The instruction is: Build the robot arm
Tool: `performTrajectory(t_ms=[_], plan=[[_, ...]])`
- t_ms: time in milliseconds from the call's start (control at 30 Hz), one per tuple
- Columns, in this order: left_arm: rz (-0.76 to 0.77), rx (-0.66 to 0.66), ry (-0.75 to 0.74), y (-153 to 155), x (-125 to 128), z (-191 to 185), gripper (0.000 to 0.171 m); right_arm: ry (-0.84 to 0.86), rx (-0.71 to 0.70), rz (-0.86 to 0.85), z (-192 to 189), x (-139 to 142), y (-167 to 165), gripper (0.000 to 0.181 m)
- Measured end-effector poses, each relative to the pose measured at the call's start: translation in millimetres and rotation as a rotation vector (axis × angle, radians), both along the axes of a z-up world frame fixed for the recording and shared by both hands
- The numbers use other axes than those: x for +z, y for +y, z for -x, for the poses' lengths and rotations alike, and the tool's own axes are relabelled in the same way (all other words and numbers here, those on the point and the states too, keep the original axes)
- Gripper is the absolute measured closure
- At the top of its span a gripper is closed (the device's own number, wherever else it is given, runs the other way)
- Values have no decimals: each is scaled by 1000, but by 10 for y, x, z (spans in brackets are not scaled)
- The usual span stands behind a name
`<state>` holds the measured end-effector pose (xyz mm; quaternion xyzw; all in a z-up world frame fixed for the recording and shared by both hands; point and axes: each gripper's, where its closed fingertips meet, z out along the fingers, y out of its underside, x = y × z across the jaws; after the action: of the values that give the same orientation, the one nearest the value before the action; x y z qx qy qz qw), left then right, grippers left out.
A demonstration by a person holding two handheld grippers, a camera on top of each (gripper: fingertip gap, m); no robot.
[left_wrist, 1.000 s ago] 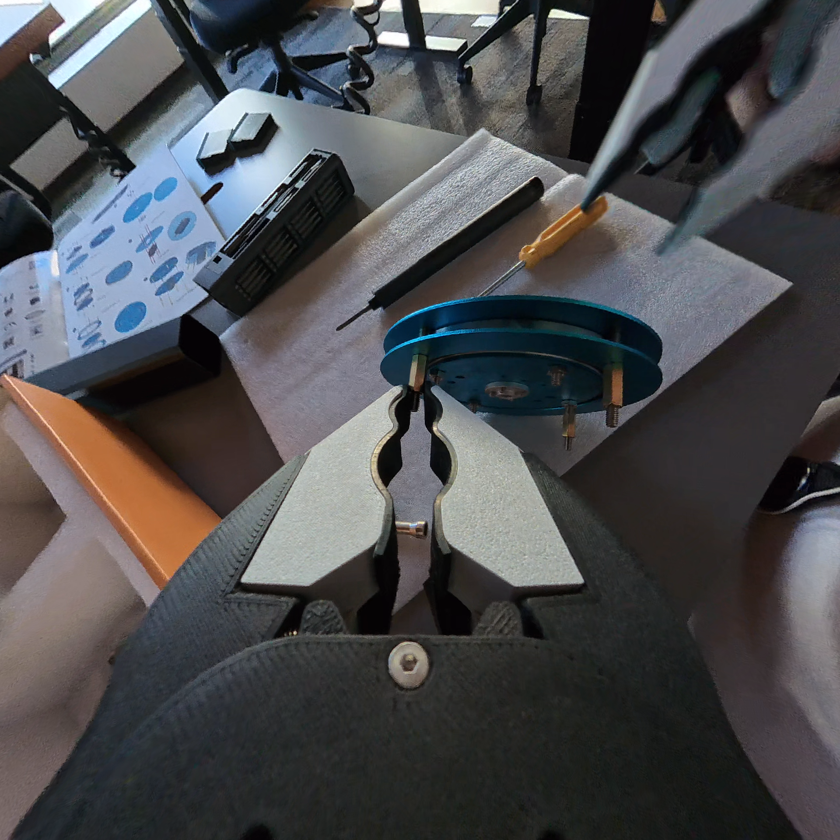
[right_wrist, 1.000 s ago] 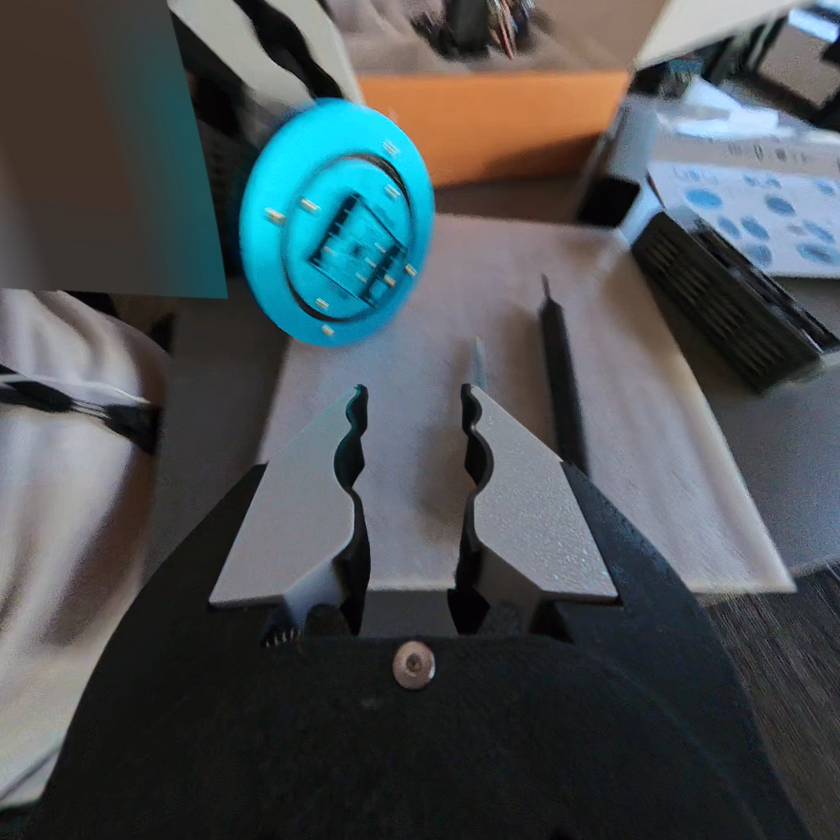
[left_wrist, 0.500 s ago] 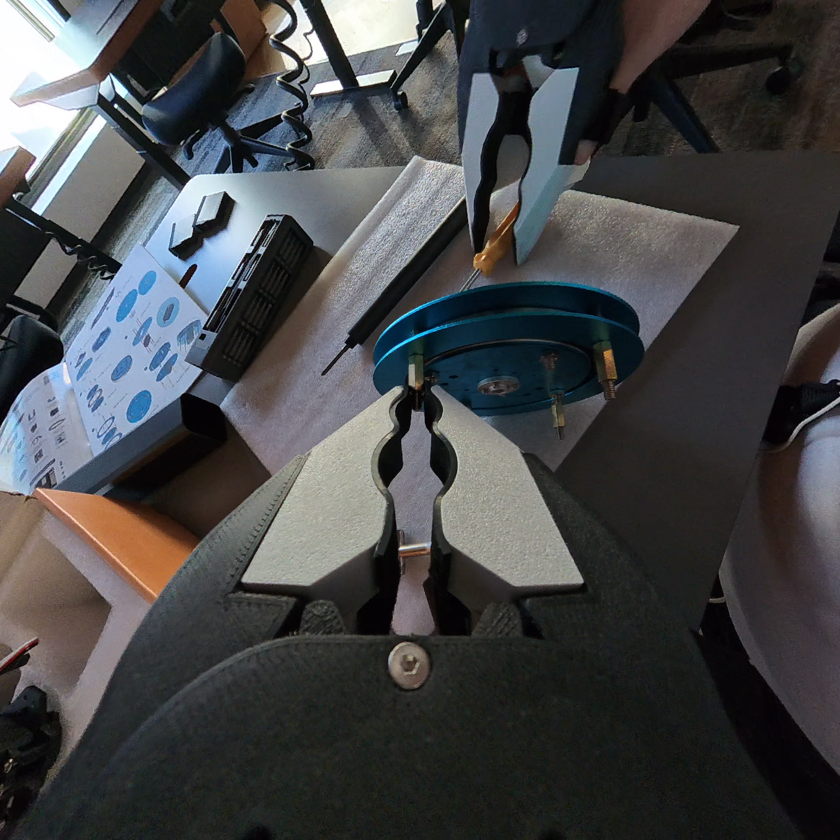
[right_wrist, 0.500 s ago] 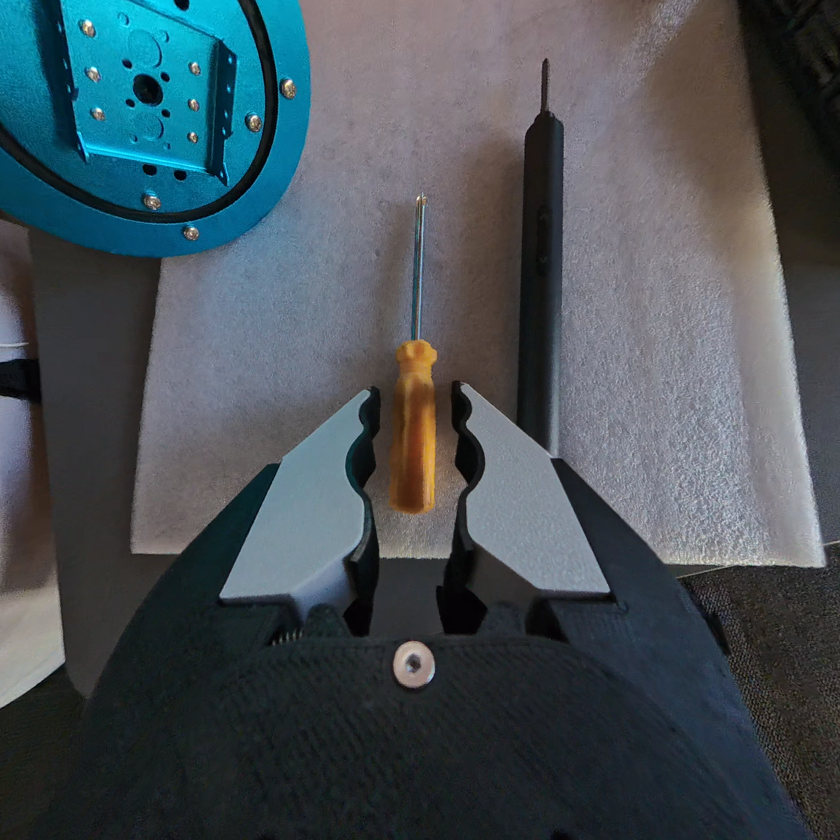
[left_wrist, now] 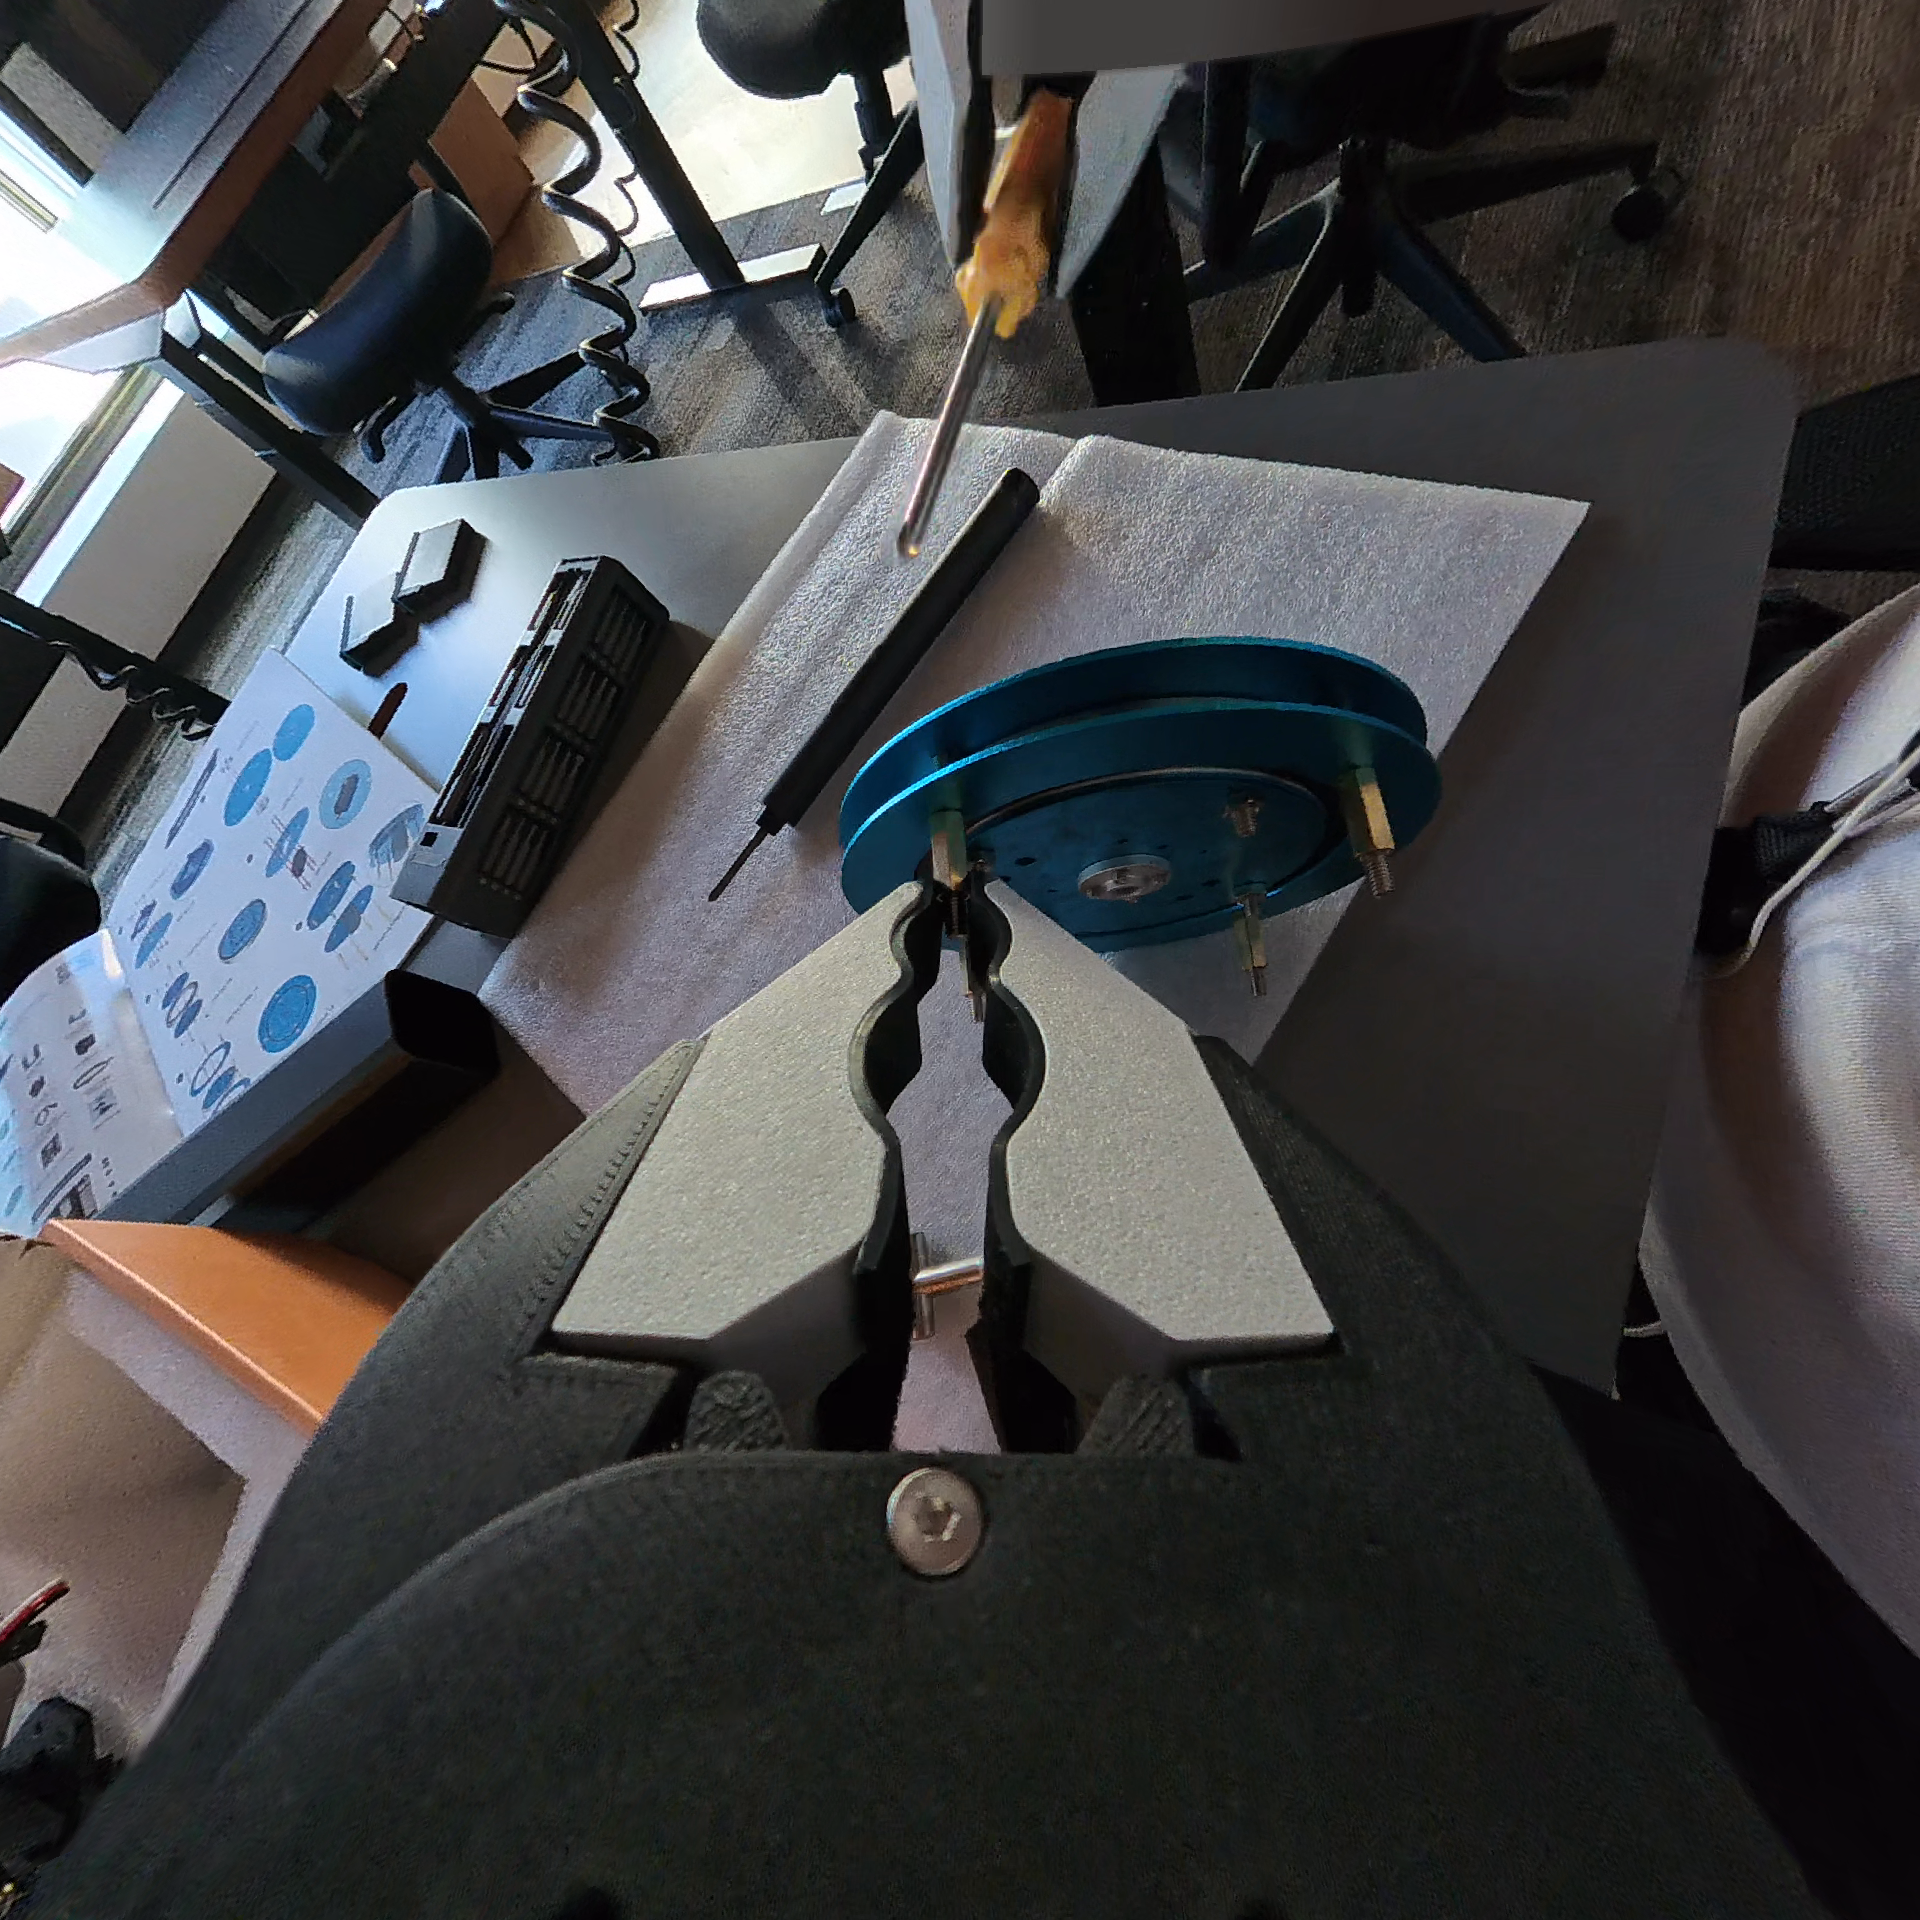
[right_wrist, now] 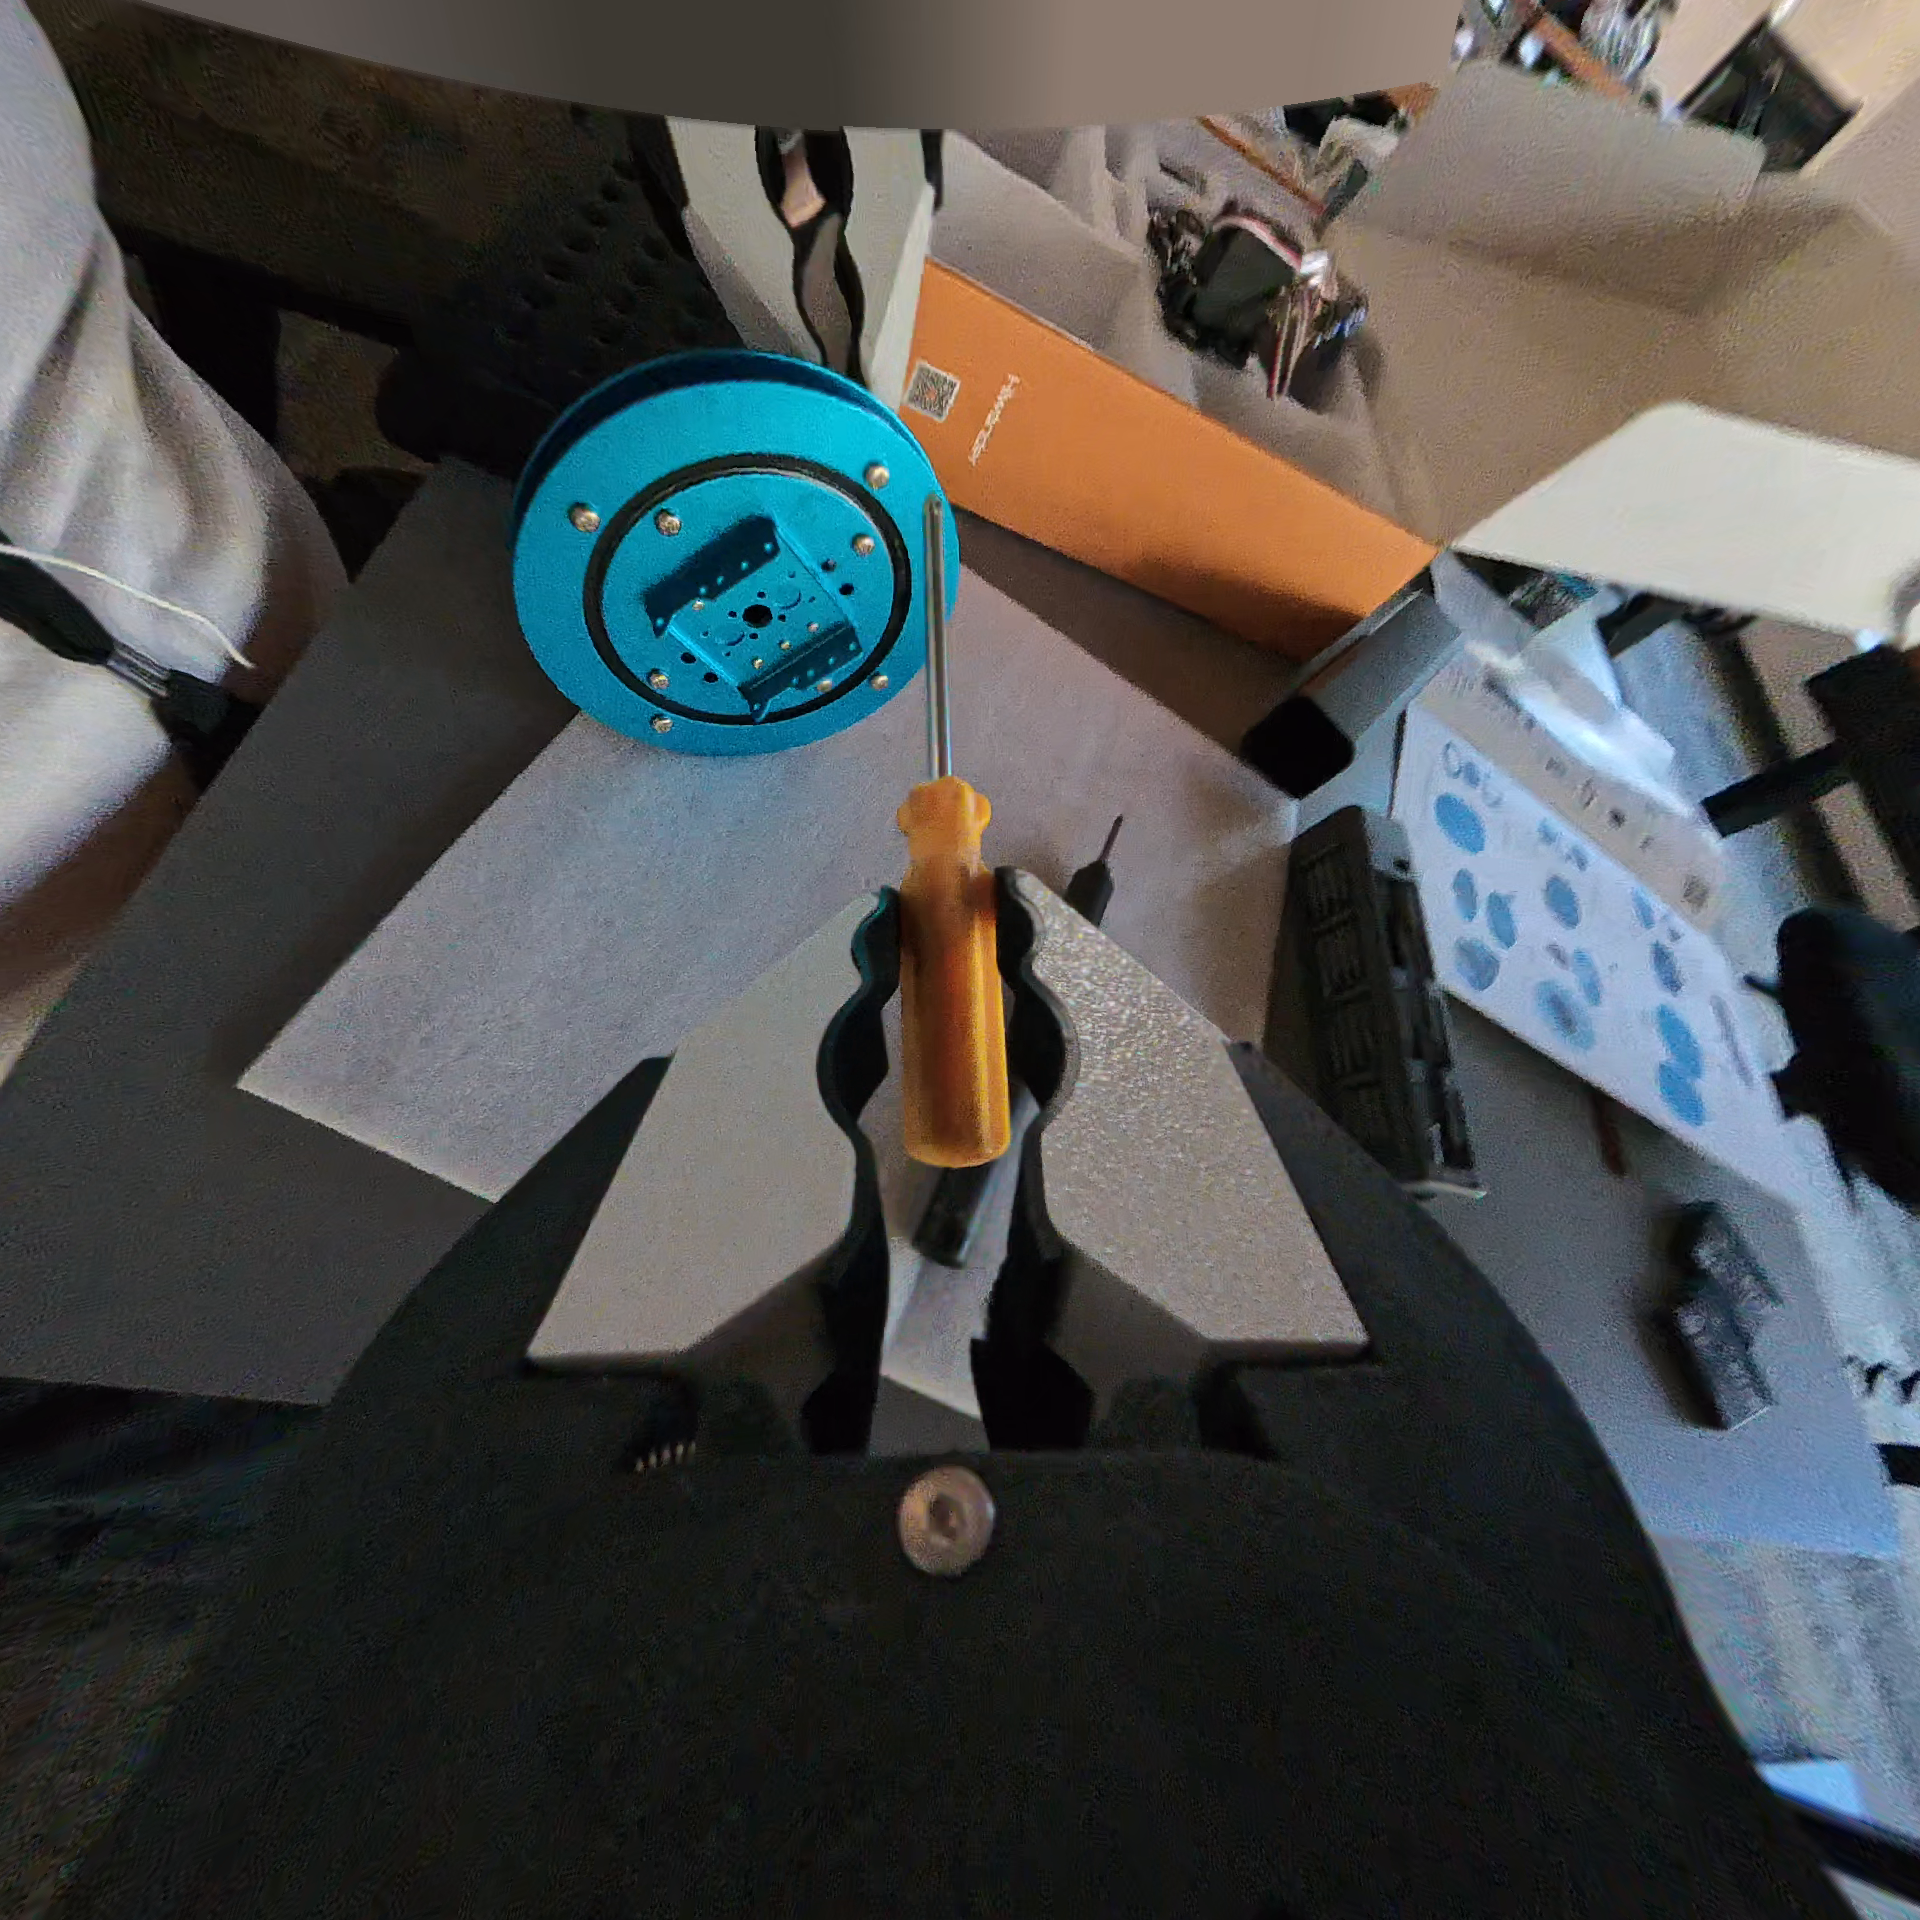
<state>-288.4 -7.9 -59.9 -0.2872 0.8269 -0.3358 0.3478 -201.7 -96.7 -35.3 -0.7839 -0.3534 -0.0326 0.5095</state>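
Note:
My left gripper (left_wrist: pixel 953 902) is shut on a brass standoff post (left_wrist: pixel 948 847) at the rim of a blue double-disc assembly (left_wrist: pixel 1138 774) and holds it tilted above the grey foam mat (left_wrist: pixel 1299 561). The assembly also shows in the right wrist view (right_wrist: pixel 727 551), with the left gripper behind it. My right gripper (right_wrist: pixel 948 899) is shut on the orange handle of a small screwdriver (right_wrist: pixel 954 997), lifted off the mat with its metal shaft pointing toward the disc's edge. In the left wrist view this screwdriver (left_wrist: pixel 1003 229) hangs in the right gripper above the mat's far end.
A black pen-shaped driver (left_wrist: pixel 894 665) lies on the mat beside the disc. A black bit case (left_wrist: pixel 540 769), a sheet with blue diagrams (left_wrist: pixel 260 883) and small black blocks (left_wrist: pixel 416 592) lie to the left. An orange box (right_wrist: pixel 1132 468) stands behind. Office chairs stand beyond the table.
My right gripper came down over the orange screwdriver on the mat, closed on its handle and lifted it. My left gripper kept its hold on the blue assembly and tilted slightly.

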Motion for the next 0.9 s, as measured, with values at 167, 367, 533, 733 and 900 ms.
performTrajectory(t_ms=[167, 367, 533, 733, 900], plan=[[-6, 6, -4, 8, -2, -19, 168, -143, 100, -10, 109, 9, 181, 164], [-18, 8, 5, 21, -7, -37, 168, -179, 123, 4, 108, -108, 293, 164], [-10, 7, 2, 23, -7, -40, 168, -172, 127, -20, 134, -54, 301, 164], [-13, 3, -1, 25, -7, -39, 168, -199, 133, -13, 146, -80, 317, 164], [-13, 1, -3, 24, -7, -37, 168, -209, 129, -14, 106, -109, 321, 164]])
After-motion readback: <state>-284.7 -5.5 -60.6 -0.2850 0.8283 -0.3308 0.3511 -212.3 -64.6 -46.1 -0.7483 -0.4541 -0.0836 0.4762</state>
